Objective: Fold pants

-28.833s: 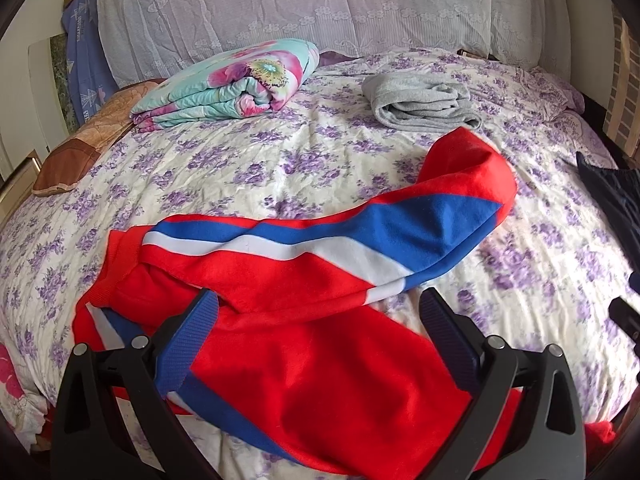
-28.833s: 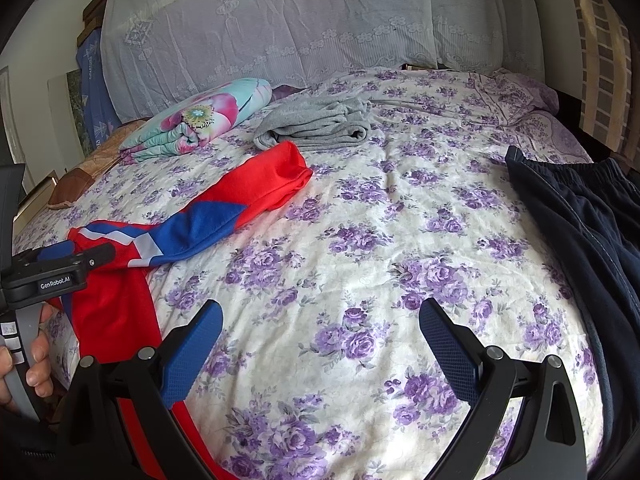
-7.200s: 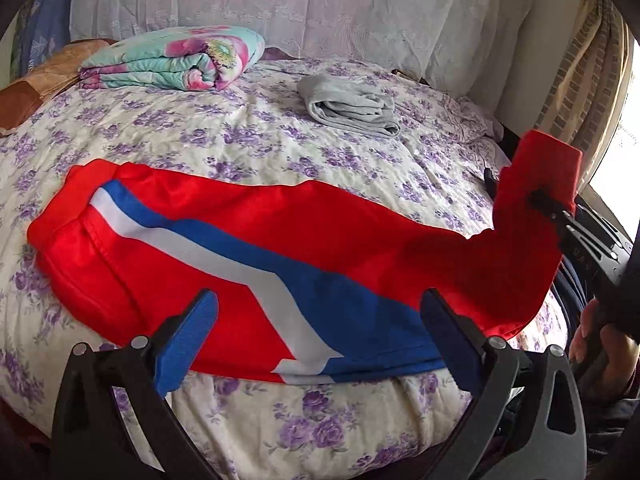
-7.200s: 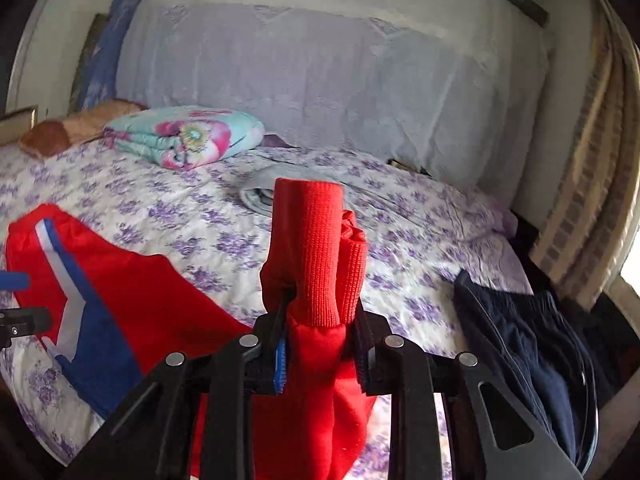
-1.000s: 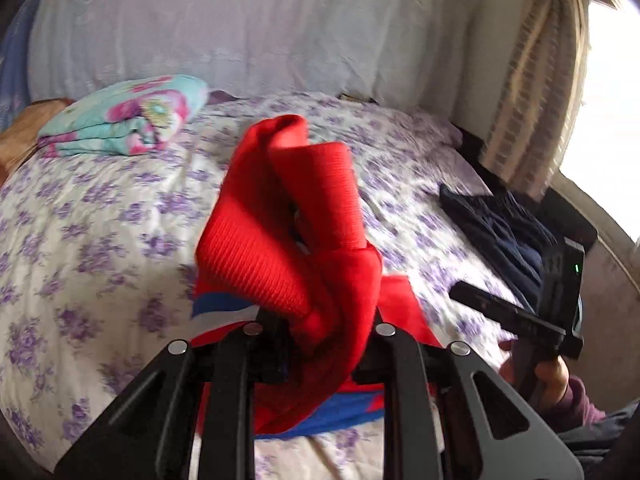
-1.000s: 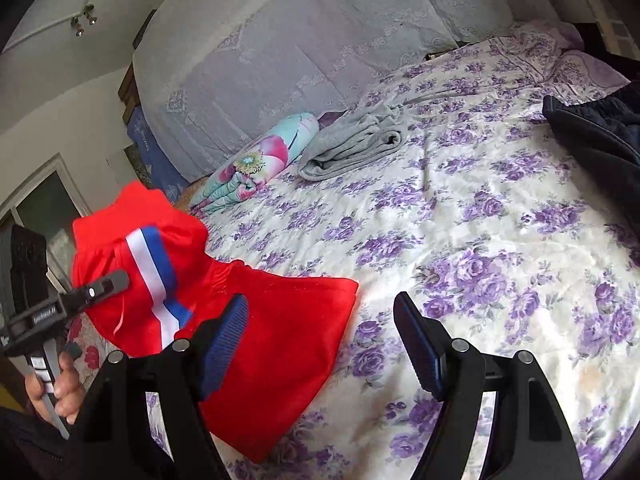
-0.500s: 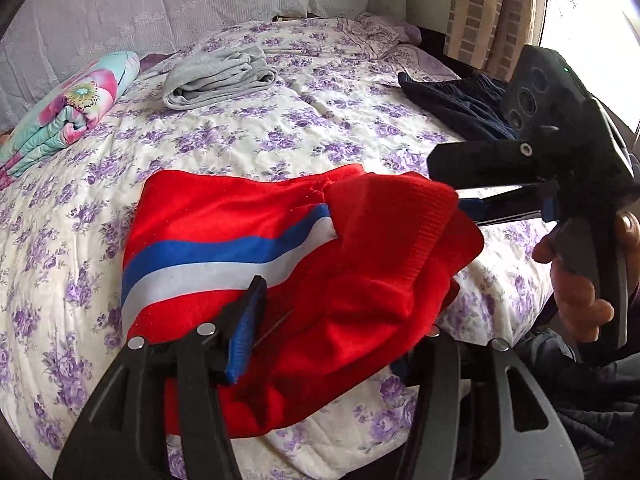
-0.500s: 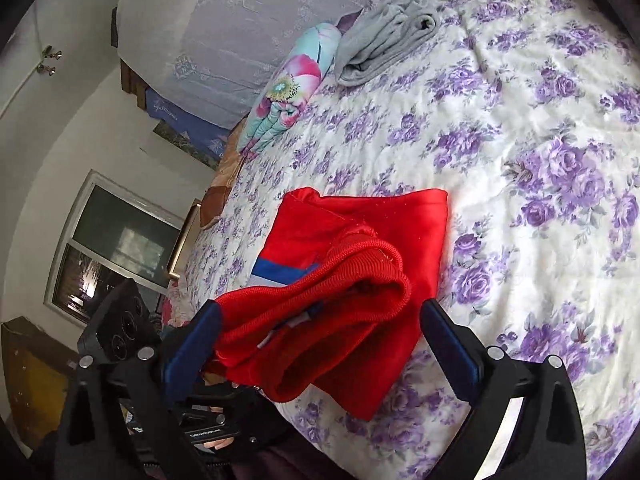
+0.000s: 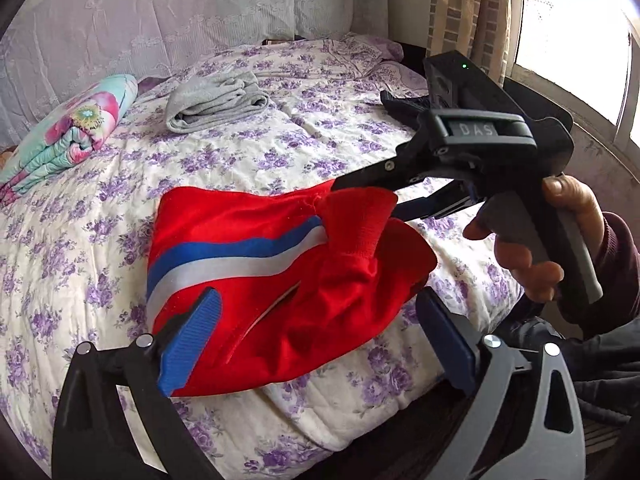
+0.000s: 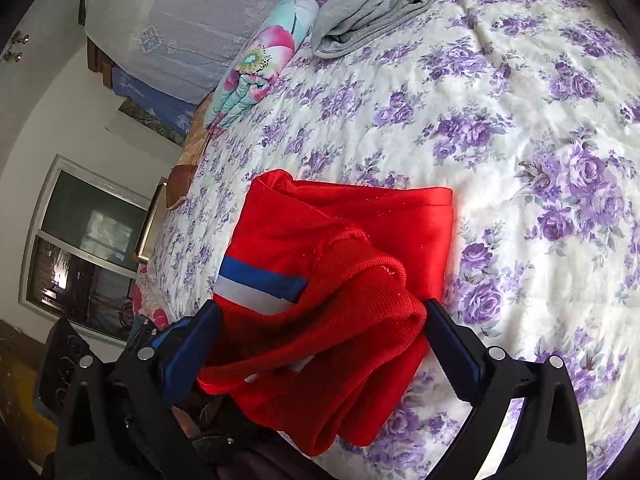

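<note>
Red knit track pants with a blue-and-white stripe (image 9: 256,264) lie folded in a loose bundle at the near edge of the purple-flowered bedspread (image 9: 280,136). The left gripper (image 9: 316,344), its jaws just opened, and the right gripper (image 10: 320,344) both stand wide, straddling the cloth without pinching it. Soft, light and floppy, the bundle is likely best taken at the thick ribbed cuff (image 9: 356,220).

left gripper (image 9: 316,340) jaws just opened, let go | red pants (image 9: 260,264) dropped into folded bundle on bed | right gripper (image 10: 320,344) widened
</note>
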{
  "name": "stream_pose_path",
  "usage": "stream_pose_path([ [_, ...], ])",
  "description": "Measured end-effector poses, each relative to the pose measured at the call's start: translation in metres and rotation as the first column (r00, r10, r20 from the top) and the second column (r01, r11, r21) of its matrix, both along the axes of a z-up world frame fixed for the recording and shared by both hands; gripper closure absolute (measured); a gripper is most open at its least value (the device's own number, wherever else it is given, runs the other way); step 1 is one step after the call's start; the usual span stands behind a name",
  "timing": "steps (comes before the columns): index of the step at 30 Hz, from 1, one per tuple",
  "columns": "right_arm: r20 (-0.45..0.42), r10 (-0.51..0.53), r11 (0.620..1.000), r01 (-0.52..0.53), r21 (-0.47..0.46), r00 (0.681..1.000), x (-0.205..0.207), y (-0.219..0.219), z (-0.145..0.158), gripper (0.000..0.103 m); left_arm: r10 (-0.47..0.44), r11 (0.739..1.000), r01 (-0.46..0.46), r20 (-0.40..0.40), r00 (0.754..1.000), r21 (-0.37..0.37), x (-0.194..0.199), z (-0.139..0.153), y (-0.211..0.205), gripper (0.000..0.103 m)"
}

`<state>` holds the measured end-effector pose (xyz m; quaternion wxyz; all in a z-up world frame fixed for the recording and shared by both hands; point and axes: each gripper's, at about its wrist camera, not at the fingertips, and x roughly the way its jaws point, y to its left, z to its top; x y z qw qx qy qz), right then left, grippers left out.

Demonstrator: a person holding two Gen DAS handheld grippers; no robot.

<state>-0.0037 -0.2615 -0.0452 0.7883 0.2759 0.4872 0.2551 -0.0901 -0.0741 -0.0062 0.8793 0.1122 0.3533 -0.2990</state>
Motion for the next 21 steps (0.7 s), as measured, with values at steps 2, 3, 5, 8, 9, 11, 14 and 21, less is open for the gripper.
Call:
stream_pose_path([
  [2, 0.011, 0.007, 1.0, -0.007, -0.02, 1.0, -0.001, 0.004, 0.003, 0.003, 0.029, 1.0, -0.03, 0.025, 0.999, 0.009, 0.001, 0.002, 0.006, 0.006],
  [3, 0.014, 0.009, 1.0, -0.009, -0.023, 1.0, -0.001, 0.005, 0.004, 0.003, 0.058, 0.998, -0.058, 0.028, 0.998, 0.017, 0.004, 0.002, 0.01, 0.006],
  [5, 0.021, 0.011, 1.0, -0.011, -0.018, 1.0, -0.001, 0.004, 0.006, 0.003, 0.132, 0.99, -0.133, 0.023, 0.991, 0.041, 0.016, -0.003, 0.018, 0.006],
  [8, 0.022, 0.013, 0.999, -0.014, 0.035, 1.0, -0.002, -0.001, 0.008, 0.003, 0.211, 0.977, -0.21, -0.01, 0.977, 0.046, 0.034, -0.013, 0.034, 0.004],
  [9, 0.026, 0.014, 0.999, -0.016, 0.052, 1.0, -0.002, -0.003, 0.008, 0.003, 0.227, 0.973, -0.226, -0.025, 0.973, 0.046, 0.038, -0.016, 0.038, 0.004],
  [11, 0.034, 0.026, 0.997, -0.028, 0.076, 0.999, -0.005, -0.007, 0.009, 0.003, 0.226, 0.974, -0.225, -0.064, 0.972, 0.022, 0.041, -0.02, 0.044, 0.004],
  [14, 0.008, 0.044, 0.996, -0.045, 0.079, 0.999, -0.002, -0.004, 0.002, 0.003, 0.21, 0.978, -0.209, -0.063, 0.976, 0.022, 0.039, -0.022, 0.041, 0.004],
  [21, -0.029, 0.032, 0.999, -0.031, 0.035, 0.999, 0.008, 0.01, -0.005, 0.003, 0.057, 0.998, -0.059, -0.099, 0.993, -0.018, 0.02, -0.015, 0.034, 0.005],
])
